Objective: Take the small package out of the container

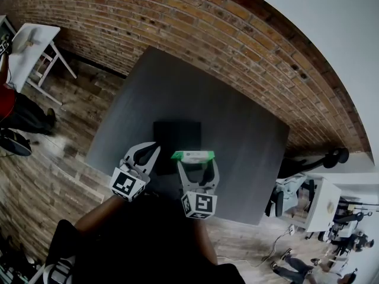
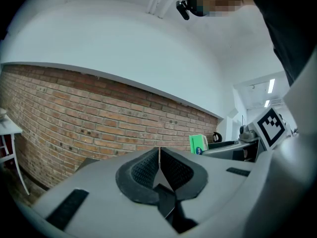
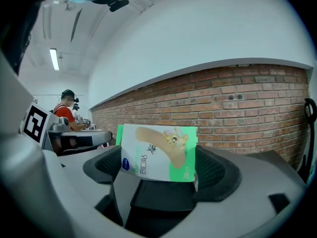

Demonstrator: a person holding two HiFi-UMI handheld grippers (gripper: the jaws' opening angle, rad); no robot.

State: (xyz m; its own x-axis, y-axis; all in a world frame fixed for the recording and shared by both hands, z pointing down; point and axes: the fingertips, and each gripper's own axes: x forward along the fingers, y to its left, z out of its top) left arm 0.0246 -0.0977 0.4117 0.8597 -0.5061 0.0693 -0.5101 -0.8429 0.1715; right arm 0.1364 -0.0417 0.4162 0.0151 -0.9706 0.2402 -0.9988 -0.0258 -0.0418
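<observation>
The right gripper is clamped on the small package, a green and white box gripped by its two side edges between the dark ribbed pads. The box's printed face is turned toward the camera and tilts slightly. In the head view this gripper sits at lower centre, and the package shows as a green-edged strip across its tips, just over the lower right corner of the container, a dark flat rectangle.

The left gripper is closed, its pads pressed together with nothing between them. In the head view it lies just left of the container's lower left corner. From its own view the package appears right of centre.

The container lies on a grey table. Beyond the table, a brick wall crosses the top of the frame, and a wooden floor spreads at left, with a white table in the upper left corner.
</observation>
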